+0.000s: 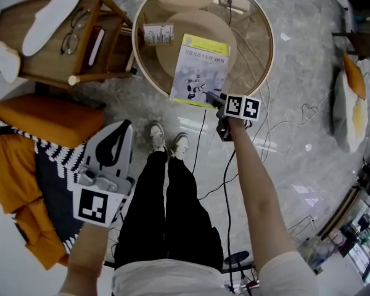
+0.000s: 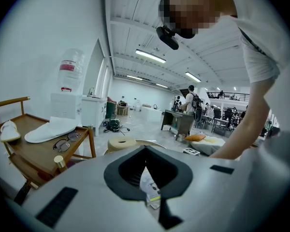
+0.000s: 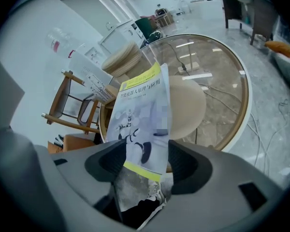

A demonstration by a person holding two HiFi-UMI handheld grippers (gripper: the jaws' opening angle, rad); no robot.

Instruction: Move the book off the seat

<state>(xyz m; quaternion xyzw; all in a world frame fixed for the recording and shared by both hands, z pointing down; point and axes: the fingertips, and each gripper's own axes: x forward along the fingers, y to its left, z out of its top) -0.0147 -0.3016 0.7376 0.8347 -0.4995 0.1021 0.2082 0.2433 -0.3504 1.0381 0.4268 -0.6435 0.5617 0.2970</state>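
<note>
Right gripper point(image 1: 211, 97); book point(image 1: 201, 66) lengthwise, title roughly away

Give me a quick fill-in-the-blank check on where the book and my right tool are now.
The yellow-and-white paperback book lies on the round, wood-rimmed ____ table.
The right tool is ____, not shut, with the book's near corner between its jaws.
The black-framed glasses rest on the wooden ____.
Missing words: glass; open; chair.

The book point(image 1: 201, 70) is whitish with yellow bands, the cushion point(image 1: 46, 119) orange, the throw point(image 1: 58, 155) seemingly black-and-white patterned.
</note>
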